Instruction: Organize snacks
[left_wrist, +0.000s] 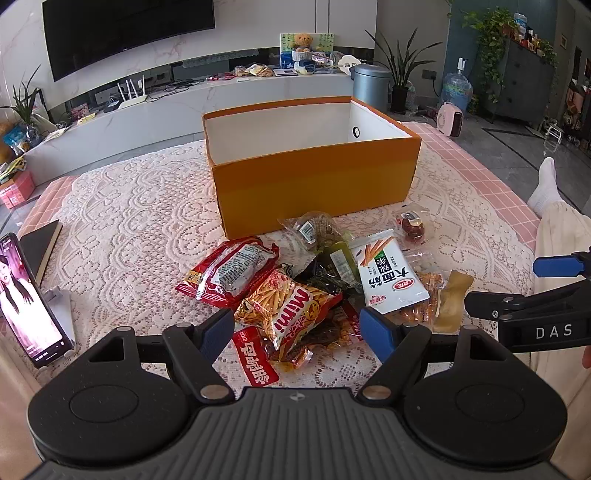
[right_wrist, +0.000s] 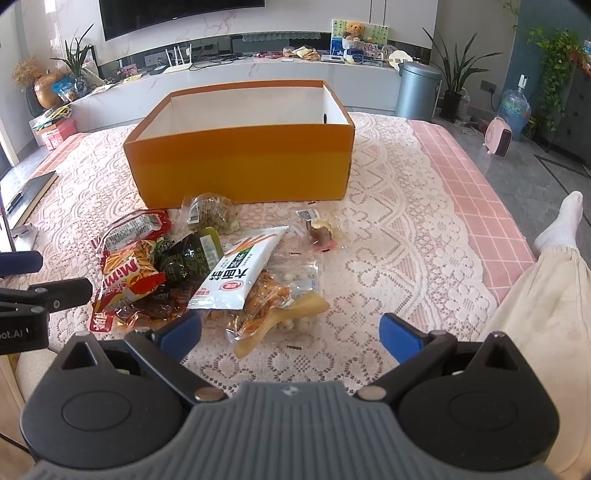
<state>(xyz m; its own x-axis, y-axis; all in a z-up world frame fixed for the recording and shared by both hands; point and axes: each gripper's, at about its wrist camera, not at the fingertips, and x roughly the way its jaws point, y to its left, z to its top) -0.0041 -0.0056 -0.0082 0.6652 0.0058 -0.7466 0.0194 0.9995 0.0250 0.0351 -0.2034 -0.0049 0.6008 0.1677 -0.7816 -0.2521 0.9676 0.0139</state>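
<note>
An orange box (left_wrist: 314, 184) (right_wrist: 240, 166) with a white inside stands open on the lace cloth, with nothing visible in it. In front of it lies a heap of snack packs: a Mimi chips bag (left_wrist: 291, 306) (right_wrist: 129, 273), a red pack (left_wrist: 229, 273) (right_wrist: 129, 229), a white pack (left_wrist: 388, 277) (right_wrist: 243, 269), a dark green pack (left_wrist: 332, 258) (right_wrist: 192, 254) and a yellowish stick (left_wrist: 452, 299) (right_wrist: 284, 321). My left gripper (left_wrist: 297, 332) is open just above the Mimi bag. My right gripper (right_wrist: 291, 334) is open over the yellowish stick.
A phone (left_wrist: 26, 295) on a stand and a dark book (left_wrist: 38, 243) lie at the table's left. A person's leg (right_wrist: 546, 295) in pale trousers and a white sock is at the right. A small clear pack of red sweets (right_wrist: 321, 230) lies apart from the heap.
</note>
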